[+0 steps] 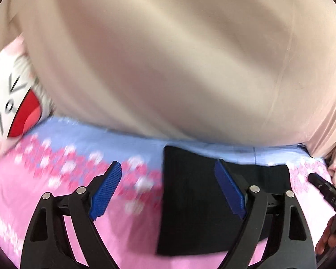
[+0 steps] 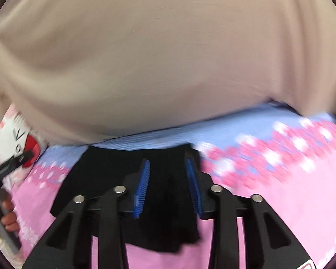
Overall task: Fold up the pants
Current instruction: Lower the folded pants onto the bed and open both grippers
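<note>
The black pants (image 1: 190, 204) lie folded into a small flat rectangle on a pink and blue flowered bedsheet (image 1: 62, 201). My left gripper (image 1: 169, 170) hovers over the fold's left edge, with its blue pads (image 1: 107, 190) wide apart and nothing between them. In the right wrist view the same black pants (image 2: 96, 174) lie under my right gripper (image 2: 168, 164). Its blue pads (image 2: 143, 186) stand a narrow gap apart. The dark cloth shows through that gap from below, and neither pad presses on it. Both views are blurred.
A big beige cushion or cover (image 1: 168, 56) fills the far side (image 2: 168, 56). A white pillow with a cartoon face and red mouth (image 1: 9, 107) lies at the left (image 2: 18, 134). A hand (image 1: 327, 239) shows at the right edge, another hand (image 2: 7, 219) at the left.
</note>
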### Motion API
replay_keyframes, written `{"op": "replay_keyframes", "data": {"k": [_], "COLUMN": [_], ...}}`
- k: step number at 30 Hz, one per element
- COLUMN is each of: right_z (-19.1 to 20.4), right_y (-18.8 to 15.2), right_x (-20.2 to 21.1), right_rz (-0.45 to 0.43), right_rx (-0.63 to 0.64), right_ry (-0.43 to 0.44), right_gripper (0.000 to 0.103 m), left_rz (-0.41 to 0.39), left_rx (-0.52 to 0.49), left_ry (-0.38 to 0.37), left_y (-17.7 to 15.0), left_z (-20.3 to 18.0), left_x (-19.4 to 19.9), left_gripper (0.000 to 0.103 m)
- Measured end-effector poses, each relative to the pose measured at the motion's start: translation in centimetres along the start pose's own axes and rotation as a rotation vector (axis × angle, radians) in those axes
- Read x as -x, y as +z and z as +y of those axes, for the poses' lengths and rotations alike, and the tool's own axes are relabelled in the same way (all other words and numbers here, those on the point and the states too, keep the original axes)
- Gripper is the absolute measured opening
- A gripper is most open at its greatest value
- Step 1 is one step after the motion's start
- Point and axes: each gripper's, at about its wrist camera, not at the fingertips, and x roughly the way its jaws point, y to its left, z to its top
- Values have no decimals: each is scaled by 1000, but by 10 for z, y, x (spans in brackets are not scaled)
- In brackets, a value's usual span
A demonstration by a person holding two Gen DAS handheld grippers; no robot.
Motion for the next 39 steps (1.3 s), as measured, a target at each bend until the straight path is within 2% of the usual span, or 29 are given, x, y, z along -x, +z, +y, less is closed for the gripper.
{"op": "replay_keyframes", "data": {"k": [1,3,5,6,7,8,10,14,17,19,22,26,29,32,34,35,36,39], "right_z": [9,10,-2,-11,-23,-32,-40,-45,-42,-36,-31,-26,-32,-34,-32,-30,-26,-15], "right_y": [6,8,2,-3,-10,-12,-11,-8,-9,-14,-19,-28,-39,-53,-60,-65,-71,-86], "right_x": [-21,-56,-99,-114,-123,-122,-122,-124,-115,-95,-62,-17,1,16,24,29,35,52], "right_rz": [27,82,155,169,139,118,115,116,108,105,75,44,48,48,52,49,39,9], "right_rx": [17,12,-15,-16,-17,-49,-82,-95,-95,-113,-111,-69,-92,-105,-96,-89,-83,-48], "right_ry": [33,51,-4,-38,-12,38,66,82,67,41,49,-12,-32,-40,-61,-75,-87,-116], "right_gripper": [22,21,18,17,17,16,16,16,16,19,22,24,33,34,42,51,56,60], "left_rz": [22,97,154,182,189,193,183,189,184,180,169,179,175,161,159,156,150,115], "left_rx": [-18,-47,-65,-83,-84,-61,6,2,-40,-73,-97,-91,-93,-90,-96,-98,-100,-102], "left_ry": [0,6,65,96,107,90,56,79,117,145,172,163,168,154,145,137,131,114], "left_y": [2,-5,-20,-28,-36,-44,-43,-43,-44,-45,-48,-52,-58,-64,-69,-73,-76,-89], "left_z": [-12,-32,-41,-43,-41,-36,-27,-29,-38,-47,-47,-48,-41,-40,-41,-40,-38,-34], "left_x": [-18,-63,-104,-124,-137,-146,-144,-147,-141,-130,-109,-80,-61,-41,-26,-16,-9,21], "left_gripper": [83,83,83,84,85,85,93,96,96,96,95,95,95,95,95,95,95,96]}}
